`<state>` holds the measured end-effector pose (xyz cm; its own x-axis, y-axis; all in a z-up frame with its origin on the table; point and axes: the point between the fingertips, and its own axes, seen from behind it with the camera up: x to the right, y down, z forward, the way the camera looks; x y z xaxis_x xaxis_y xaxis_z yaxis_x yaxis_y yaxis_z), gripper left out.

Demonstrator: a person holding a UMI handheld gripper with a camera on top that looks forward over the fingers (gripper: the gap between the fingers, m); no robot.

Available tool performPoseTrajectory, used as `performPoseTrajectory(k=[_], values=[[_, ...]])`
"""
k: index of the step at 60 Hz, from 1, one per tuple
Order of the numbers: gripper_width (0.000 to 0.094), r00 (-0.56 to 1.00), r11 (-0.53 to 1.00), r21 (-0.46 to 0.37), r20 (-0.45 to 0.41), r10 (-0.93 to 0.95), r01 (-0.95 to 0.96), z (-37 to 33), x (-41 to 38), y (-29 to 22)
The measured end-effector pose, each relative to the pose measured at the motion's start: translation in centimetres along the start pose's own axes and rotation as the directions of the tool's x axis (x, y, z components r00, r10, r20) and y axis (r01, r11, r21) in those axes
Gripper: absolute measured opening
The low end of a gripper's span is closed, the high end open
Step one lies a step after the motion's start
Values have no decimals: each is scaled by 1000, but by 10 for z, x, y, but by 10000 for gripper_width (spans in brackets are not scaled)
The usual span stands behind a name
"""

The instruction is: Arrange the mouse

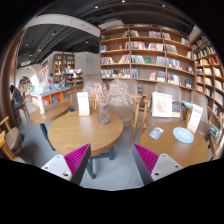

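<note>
My gripper (112, 160) is open and empty, its magenta pads (78, 158) wide apart above the grey floor. Ahead to the right stands a wooden table (172, 150). On it lies a small grey object (157, 132) that looks like the mouse, next to a round pale-blue disc (183, 134). Both lie well beyond my right finger. Nothing stands between the fingers.
A round wooden table (80, 132) ahead on the left bears a vase of flowers (103, 104) and a white card (83, 102). White sign cards (161, 104) stand on the right table. A chair (139, 115) stands between the tables. Bookshelves (145, 60) line the back. A person (17, 100) sits far left.
</note>
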<state>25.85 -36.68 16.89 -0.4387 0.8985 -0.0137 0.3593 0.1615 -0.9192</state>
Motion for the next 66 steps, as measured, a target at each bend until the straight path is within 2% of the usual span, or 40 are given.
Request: performPoseTrajectory(k=[12, 49, 66], values=[[852, 999, 1000, -2, -29, 20, -20, 5, 13, -2], [853, 954, 994, -46, -289, 85, -102, 60, 168, 35], [853, 940, 994, -44, -333, 78, -98, 117, 206, 55]])
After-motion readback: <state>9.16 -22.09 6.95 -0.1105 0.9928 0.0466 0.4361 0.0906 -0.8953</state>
